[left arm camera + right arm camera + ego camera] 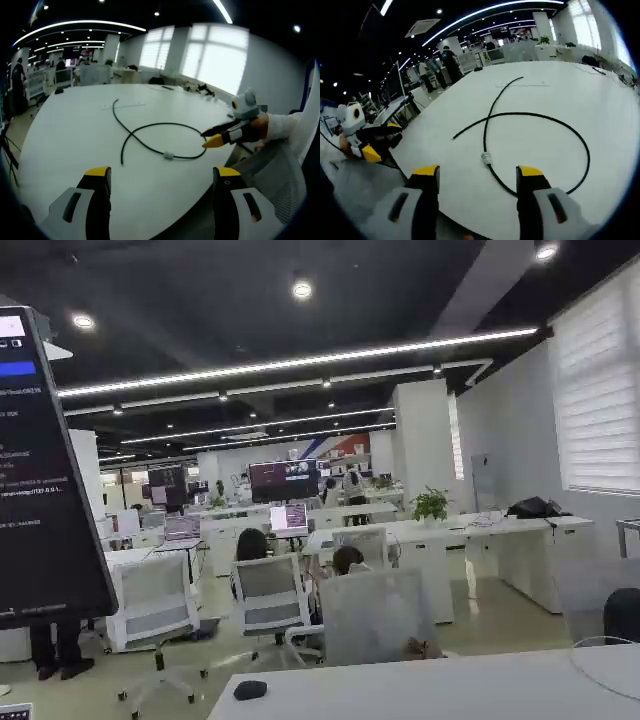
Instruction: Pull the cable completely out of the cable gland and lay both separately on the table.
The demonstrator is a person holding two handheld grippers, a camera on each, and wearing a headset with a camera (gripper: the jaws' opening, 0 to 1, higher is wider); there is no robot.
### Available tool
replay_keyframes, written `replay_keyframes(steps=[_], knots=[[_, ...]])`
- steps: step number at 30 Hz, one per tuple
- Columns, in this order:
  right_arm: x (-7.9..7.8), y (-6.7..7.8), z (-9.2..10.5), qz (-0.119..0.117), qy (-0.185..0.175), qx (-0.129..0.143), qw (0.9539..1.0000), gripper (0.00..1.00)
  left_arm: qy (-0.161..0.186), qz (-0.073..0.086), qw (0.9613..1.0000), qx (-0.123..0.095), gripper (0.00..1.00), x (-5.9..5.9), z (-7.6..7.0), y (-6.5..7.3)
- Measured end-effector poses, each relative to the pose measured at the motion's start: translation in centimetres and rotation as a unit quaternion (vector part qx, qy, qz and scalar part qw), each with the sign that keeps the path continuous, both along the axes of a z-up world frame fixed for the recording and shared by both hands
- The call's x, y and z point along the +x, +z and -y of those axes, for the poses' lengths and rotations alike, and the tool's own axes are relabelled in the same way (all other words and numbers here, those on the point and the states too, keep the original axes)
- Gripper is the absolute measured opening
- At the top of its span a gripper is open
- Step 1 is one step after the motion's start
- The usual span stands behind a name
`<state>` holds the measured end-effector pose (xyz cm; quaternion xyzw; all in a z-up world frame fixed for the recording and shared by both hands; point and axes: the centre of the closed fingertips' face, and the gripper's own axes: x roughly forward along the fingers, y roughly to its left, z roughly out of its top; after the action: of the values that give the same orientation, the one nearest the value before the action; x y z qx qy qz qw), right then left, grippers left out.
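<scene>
A black cable (pixel 150 125) lies in a crossed loop on the white table (pixel 75 130). A small grey cable gland (pixel 169 155) sits threaded on it at the near side of the loop. My left gripper (pixel 162 172) is open, just short of the table's edge, with nothing between its fingers. From the right, the right gripper (pixel 219 138) reaches in over the table's rim beside the loop. In the right gripper view the cable (pixel 540 116) and gland (pixel 486 159) lie just ahead of the open right gripper (pixel 477 172). The left gripper (pixel 375 145) is off to the left.
The head view looks up across an office with chairs, desks and a dark screen (pixel 45 460) at the left. A dark mouse-like object (pixel 250 690) lies on the table (pixel 420 690). Small items (pixel 200 90) lie at the far edge. A white sleeve (pixel 285 125) is at the right.
</scene>
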<state>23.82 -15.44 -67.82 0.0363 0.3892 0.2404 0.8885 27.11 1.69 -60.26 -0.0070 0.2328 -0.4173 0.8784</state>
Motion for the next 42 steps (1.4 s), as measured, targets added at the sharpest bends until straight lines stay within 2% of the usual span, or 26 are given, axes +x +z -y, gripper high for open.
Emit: replay_keyframes(steps=[3, 6, 8, 9, 10, 12, 16, 17, 20, 24, 26, 37, 42], knots=[[-0.3, -0.4, 0.1, -0.004, 0.013, -0.009, 0.9999, 0.65, 0.005, -0.018, 0.9998, 0.009, 0.85, 0.3, -0.4, -0.8], [-0.3, -0.6, 1.0, -0.005, 0.008, -0.014, 0.9998, 0.65, 0.019, -0.036, 0.9992, -0.006, 0.85, 0.9, -0.7, -1.1], [-0.1, -0.6, 1.7, -0.006, -0.012, -0.011, 0.9998, 0.65, 0.023, -0.047, 0.9985, -0.017, 0.85, 1.3, -0.6, -1.5], [0.2, -0.4, 2.1, -0.004, -0.028, -0.007, 0.9996, 0.64, 0.024, -0.058, 0.9979, -0.016, 0.85, 1.4, -0.6, -2.0], [0.3, -0.2, 2.4, 0.001, -0.032, -0.006, 0.9995, 0.64, 0.015, -0.067, 0.9977, -0.006, 0.85, 1.3, -0.3, -2.7], [0.3, -0.1, 2.4, 0.003, -0.034, -0.007, 0.9994, 0.64, -0.003, -0.072, 0.9974, 0.008, 0.85, 0.9, 0.4, -3.4], [0.5, -0.5, 2.1, -0.002, -0.017, -0.023, 0.9996, 0.63, -0.015, -0.061, 0.9980, 0.003, 0.87, 0.6, 1.2, -3.0], [0.6, -0.5, 1.9, 0.001, -0.014, -0.026, 0.9996, 0.63, -0.015, -0.061, 0.9980, 0.003, 0.88, 0.6, 1.2, -3.0], [0.5, -1.1, 1.8, -0.012, -0.005, -0.028, 0.9995, 0.62, -0.012, -0.058, 0.9983, 0.005, 0.87, 0.8, 1.0, -2.8], [0.5, -1.2, 1.8, -0.015, -0.005, -0.032, 0.9994, 0.64, -0.005, -0.073, 0.9973, -0.010, 0.85, 1.0, 0.9, -2.8], [0.5, -1.3, 1.8, -0.017, -0.006, -0.031, 0.9993, 0.64, -0.006, -0.071, 0.9974, -0.010, 0.85, 0.9, 1.0, -2.8], [0.4, -1.8, 1.4, -0.026, 0.004, -0.035, 0.9990, 0.64, -0.016, -0.073, 0.9970, 0.022, 0.86, 0.6, 0.9, -3.9], [0.6, -1.8, 1.3, -0.026, 0.005, -0.035, 0.9991, 0.64, -0.010, -0.077, 0.9967, 0.024, 0.86, 0.8, 0.6, -4.0]])
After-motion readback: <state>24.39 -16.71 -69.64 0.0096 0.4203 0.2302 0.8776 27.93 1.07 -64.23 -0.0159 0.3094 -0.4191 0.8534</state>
